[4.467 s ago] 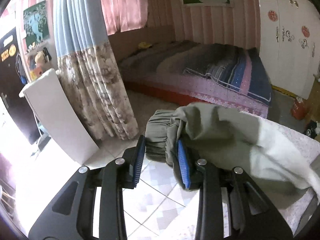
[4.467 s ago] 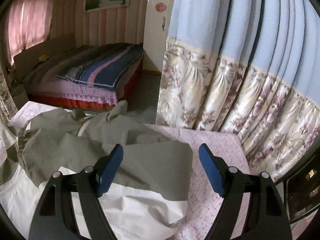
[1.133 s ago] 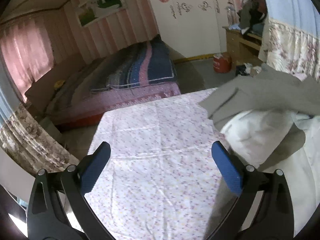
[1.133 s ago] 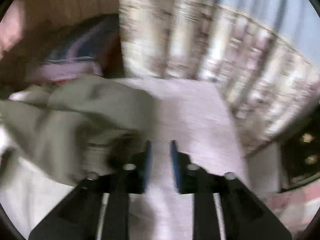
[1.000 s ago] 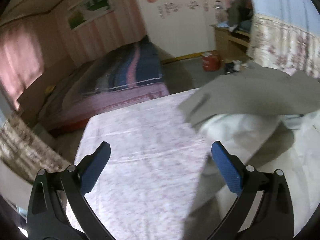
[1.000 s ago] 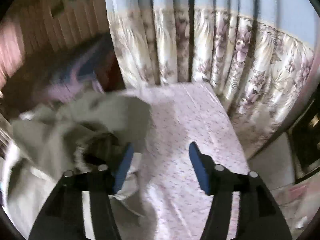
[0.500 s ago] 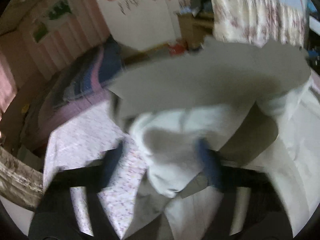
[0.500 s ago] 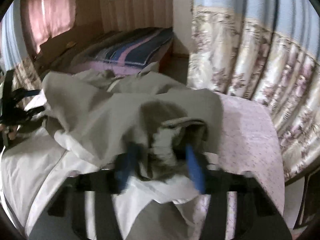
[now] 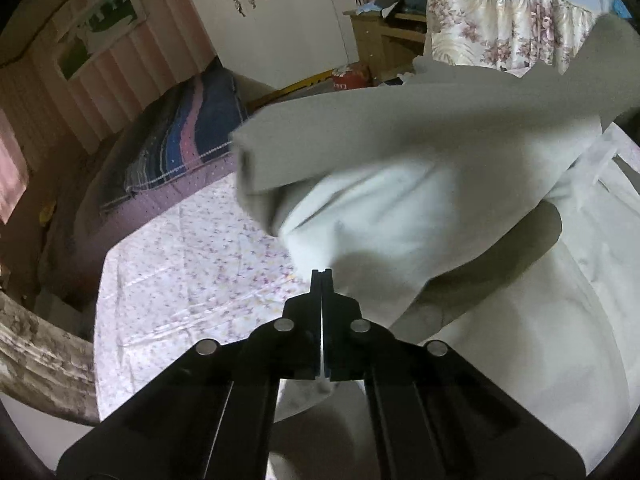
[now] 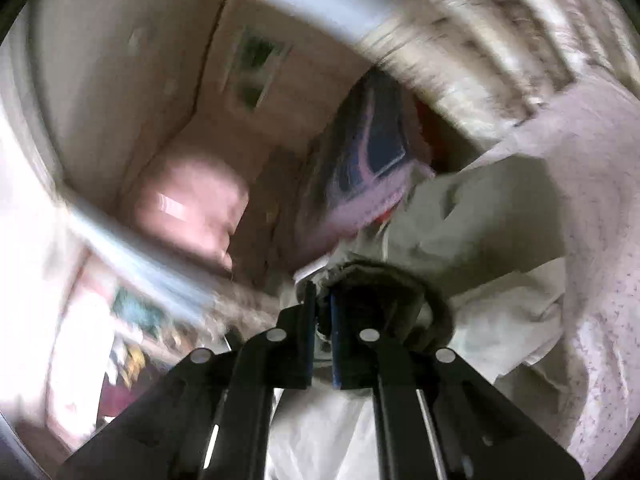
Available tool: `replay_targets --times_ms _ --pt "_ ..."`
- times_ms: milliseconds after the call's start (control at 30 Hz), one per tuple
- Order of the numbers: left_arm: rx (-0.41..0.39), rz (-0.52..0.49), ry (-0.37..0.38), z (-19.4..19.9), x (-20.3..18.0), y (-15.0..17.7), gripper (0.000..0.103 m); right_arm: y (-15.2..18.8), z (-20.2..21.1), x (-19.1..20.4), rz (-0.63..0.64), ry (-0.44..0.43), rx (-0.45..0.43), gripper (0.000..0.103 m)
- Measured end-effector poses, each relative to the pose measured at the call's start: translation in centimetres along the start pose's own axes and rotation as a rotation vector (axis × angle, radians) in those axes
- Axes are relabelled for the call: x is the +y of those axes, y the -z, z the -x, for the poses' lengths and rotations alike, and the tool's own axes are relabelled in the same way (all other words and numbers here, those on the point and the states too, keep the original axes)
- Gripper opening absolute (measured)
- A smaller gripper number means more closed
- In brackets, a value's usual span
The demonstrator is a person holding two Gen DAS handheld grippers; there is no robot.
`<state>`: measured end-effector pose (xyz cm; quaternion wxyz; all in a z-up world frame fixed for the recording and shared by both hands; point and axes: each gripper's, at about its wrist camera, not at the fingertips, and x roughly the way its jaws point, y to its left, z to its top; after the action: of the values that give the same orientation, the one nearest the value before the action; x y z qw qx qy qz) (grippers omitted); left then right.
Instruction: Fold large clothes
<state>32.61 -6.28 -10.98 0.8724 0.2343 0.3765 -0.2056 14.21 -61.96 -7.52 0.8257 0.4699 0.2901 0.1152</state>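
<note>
The large garment (image 9: pixel 420 140) is grey-green outside with a white lining (image 9: pixel 380 216), and it lies bunched on the flowered tablecloth (image 9: pixel 192 280). My left gripper (image 9: pixel 322 274) points down at the lining's left edge, its jaws closing flat together on a thin fold of white cloth. The right wrist view is blurred and rolled over. There my right gripper (image 10: pixel 322 304) has its blue pads closing on the garment's (image 10: pixel 480 216) gathered elastic cuff (image 10: pixel 400 276), which rings the right finger. The cloth hangs rightward from it over the tablecloth (image 10: pixel 592 200).
A bed (image 9: pixel 192 132) with a striped blue and pink cover stands beyond the table. White wardrobe doors (image 9: pixel 280 20), a red canister (image 9: pixel 352 78) and a cluttered wooden desk (image 9: pixel 384 40) are at the back. A flowered curtain (image 9: pixel 500 32) hangs at right, another curtain (image 10: pixel 480 40) near the table's edge.
Both grippers went from wide open to shut. The left came down and in onto the white lining. The right closed on the cuff, then rolled hard, tilting its view.
</note>
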Motion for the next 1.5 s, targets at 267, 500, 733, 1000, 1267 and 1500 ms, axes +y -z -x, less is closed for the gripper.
replay_targets --times_ms 267,500,733,1000,1267,1500 --pt "0.011 0.062 -0.023 -0.7 1.1 -0.7 0.007 -2.6 -5.9 -8.0 -0.157 0.463 -0.019 0.062" --pt "-0.041 0.055 -0.075 0.6 1.6 -1.7 0.063 -2.2 -2.1 -1.2 0.257 0.462 -0.088 0.071" --pt "0.012 0.072 -0.009 -1.4 1.3 -1.4 0.068 1.5 -5.2 -2.3 0.437 0.463 0.088 0.070" --pt "0.093 -0.034 0.001 -2.9 -1.4 -0.3 0.022 2.1 -4.5 1.2 0.354 0.309 0.083 0.014" --pt "0.113 -0.055 0.041 -2.4 -0.8 0.4 0.000 -0.2 -2.8 -4.7 0.088 0.522 0.102 0.009" --pt "0.020 0.085 0.028 -0.4 2.4 -0.6 0.062 0.6 -2.6 -0.9 0.357 0.616 0.019 0.057"
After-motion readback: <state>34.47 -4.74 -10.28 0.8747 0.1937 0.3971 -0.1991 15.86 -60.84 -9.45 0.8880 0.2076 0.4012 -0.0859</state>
